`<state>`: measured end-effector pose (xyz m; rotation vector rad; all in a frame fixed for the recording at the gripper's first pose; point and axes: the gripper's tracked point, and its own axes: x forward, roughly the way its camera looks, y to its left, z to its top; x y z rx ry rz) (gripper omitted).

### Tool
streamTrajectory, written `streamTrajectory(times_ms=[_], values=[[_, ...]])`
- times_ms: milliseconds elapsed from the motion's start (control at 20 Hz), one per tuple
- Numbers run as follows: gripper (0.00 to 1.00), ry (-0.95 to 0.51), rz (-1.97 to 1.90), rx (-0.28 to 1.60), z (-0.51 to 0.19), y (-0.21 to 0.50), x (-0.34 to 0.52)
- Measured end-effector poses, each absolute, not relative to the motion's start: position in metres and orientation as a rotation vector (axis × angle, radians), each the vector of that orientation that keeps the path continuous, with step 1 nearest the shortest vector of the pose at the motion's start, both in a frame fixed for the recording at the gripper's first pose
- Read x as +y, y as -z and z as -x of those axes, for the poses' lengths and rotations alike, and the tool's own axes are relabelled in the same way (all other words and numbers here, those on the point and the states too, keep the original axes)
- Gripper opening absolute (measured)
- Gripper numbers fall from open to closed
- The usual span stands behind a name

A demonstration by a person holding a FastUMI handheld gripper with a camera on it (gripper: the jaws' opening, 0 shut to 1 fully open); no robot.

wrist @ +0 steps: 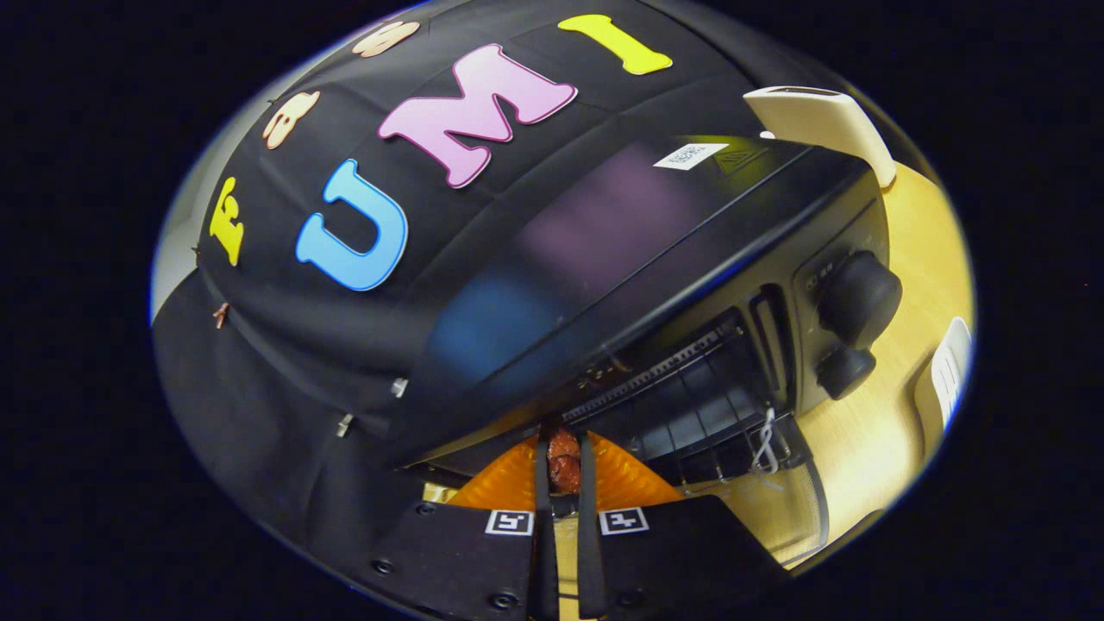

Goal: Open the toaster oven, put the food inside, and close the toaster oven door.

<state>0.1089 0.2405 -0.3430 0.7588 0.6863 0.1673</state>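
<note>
Clearly the gripper (563, 483) was carrying the food (565, 459), a reddish-brown piece pinched between both fingers, which stood close together and pressed on it from either side. It was held right at the mouth of the toaster oven (655, 259), whose door (776, 509) hung down and open, so the cavity and its wire rack (690, 405) lay just beyond the fingertips. That tilt of the view suggested the tool was angled to slip under the oven's top edge. Two knobs (854, 319) sat on the control panel, well clear of the approach. I judged placing on the rack came next; the door was not yet closed.
</note>
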Motion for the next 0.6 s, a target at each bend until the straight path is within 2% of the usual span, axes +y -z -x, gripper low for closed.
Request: streamTrajectory(times_ms=[100,300,450,550,600], values=[[0.13,-0.157,-0.725,0.681,-0.115,0.347,0.241],[0.35,-0.075,-0.515,0.707,-0.116,0.362,0.215],[0.6,-0.056,-0.491,0.729,-0.112,0.368,0.206],[0.95,-0.06,-0.495,0.733,-0.107,0.362,0.202],[0.97,-0.057,-0.494,0.732,-0.104,0.357,0.199]])
